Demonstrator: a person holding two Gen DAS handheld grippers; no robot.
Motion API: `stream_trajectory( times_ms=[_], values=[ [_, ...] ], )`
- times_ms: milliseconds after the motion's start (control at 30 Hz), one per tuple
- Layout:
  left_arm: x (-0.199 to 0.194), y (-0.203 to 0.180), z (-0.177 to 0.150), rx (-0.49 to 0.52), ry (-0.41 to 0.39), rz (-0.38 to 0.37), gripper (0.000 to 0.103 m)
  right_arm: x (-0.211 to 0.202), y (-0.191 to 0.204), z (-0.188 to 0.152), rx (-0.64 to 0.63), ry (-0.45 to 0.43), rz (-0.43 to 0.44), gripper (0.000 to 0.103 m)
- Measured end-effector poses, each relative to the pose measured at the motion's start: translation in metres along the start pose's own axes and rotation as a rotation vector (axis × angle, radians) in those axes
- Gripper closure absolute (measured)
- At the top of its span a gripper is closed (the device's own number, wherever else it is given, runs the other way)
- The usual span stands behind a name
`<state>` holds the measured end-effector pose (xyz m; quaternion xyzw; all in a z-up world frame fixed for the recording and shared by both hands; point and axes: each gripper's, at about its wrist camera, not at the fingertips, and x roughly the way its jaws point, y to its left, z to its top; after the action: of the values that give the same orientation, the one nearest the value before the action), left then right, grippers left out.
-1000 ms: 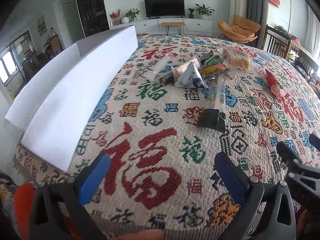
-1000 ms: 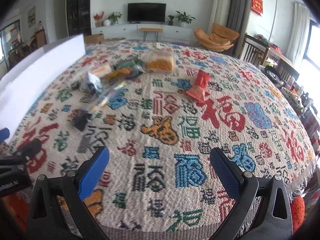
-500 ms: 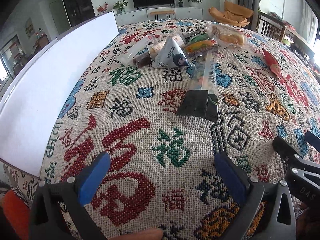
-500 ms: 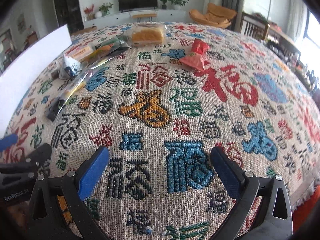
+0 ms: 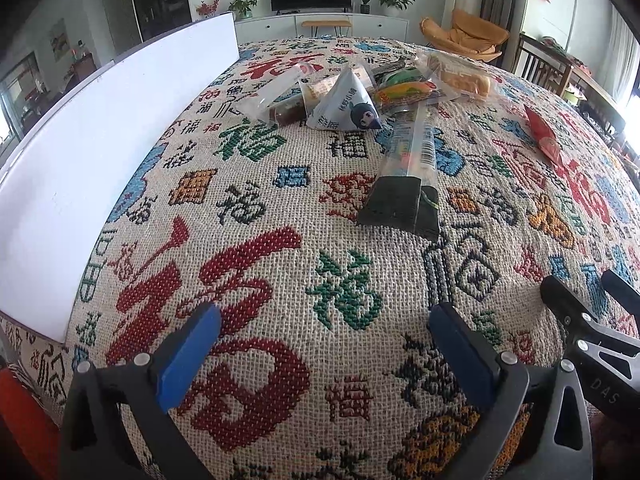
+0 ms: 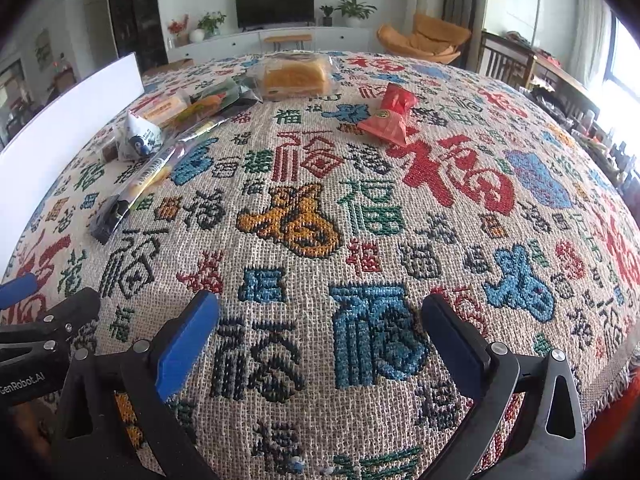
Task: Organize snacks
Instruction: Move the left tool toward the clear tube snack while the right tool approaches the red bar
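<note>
Several snack packets lie on the patterned tablecloth. Nearest is a long clear packet with a dark end, also visible in the right wrist view. Behind it sit a white pyramid packet, a yellow-green packet and a bread packet. Apart to the right lies a red packet. My left gripper is open and empty, short of the long packet. Over bare cloth, my right gripper is open with nothing held.
A white box with a tall wall stands along the table's left edge. Beyond the table are a TV cabinet, an orange chair and dark wooden chairs at the right.
Both grippers have moved forward and lower over the cloth, so the snacks look closer. Both stay open. No snack has moved.
</note>
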<state>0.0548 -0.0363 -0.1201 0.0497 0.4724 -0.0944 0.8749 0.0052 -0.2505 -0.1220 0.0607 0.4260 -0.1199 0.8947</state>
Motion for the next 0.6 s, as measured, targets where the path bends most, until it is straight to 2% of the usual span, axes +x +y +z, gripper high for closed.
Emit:
stream_trajectory(
  times_ms=[467,600],
  values=[
    [0.002,0.0007,0.0048,-0.003,0.025,-0.001,0.0,0.0007,-0.0004,0.001,-0.016,-0.003,0.005,0.001],
    [0.0015,-0.0003,0.0032,-0.002,0.011,0.004,0.0,0.0013,-0.0004,-0.0008,-0.016,-0.025,0.005,0.0]
  ],
)
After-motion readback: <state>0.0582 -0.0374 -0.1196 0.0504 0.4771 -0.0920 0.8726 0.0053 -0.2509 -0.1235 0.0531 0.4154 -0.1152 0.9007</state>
